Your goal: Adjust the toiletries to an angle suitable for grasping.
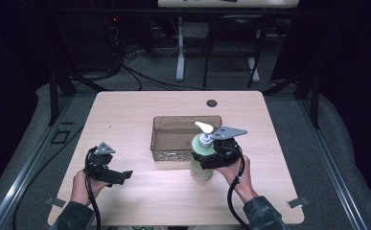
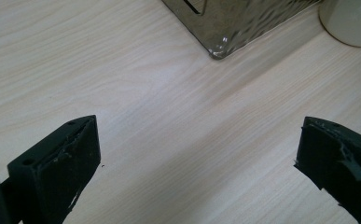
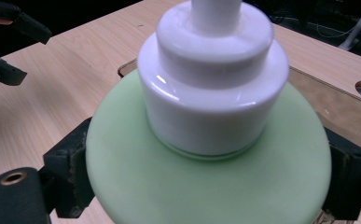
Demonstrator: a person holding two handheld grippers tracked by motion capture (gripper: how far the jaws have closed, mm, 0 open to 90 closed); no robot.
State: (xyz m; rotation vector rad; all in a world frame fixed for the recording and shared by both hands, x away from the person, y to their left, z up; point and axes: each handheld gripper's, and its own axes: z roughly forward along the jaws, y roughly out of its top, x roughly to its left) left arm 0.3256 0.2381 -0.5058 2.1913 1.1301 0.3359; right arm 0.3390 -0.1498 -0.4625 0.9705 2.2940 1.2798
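A pale green pump bottle [image 1: 201, 171] with a white pump head [image 1: 203, 127] stands upright on the wooden table [image 1: 140, 191], just in front of the right front corner of a shallow tray. My right gripper [image 1: 206, 159] is shut on the bottle's upper body. In the right gripper view the black pads [image 3: 71, 172] press the green shoulder [image 3: 206, 186] from both sides, below the white collar [image 3: 211, 93]. My left gripper [image 1: 121, 176] rests low over the table at the front left, open. Bare wood lies between its jaws [image 2: 197, 163].
The rectangular tray [image 1: 173, 154] has shiny textured metal walls and a brown floor, and sits mid-table. Its corner [image 2: 225, 32] lies ahead of the left gripper. A round cable hole [image 1: 212, 102] is near the table's far edge. Table legs and cables stand beyond.
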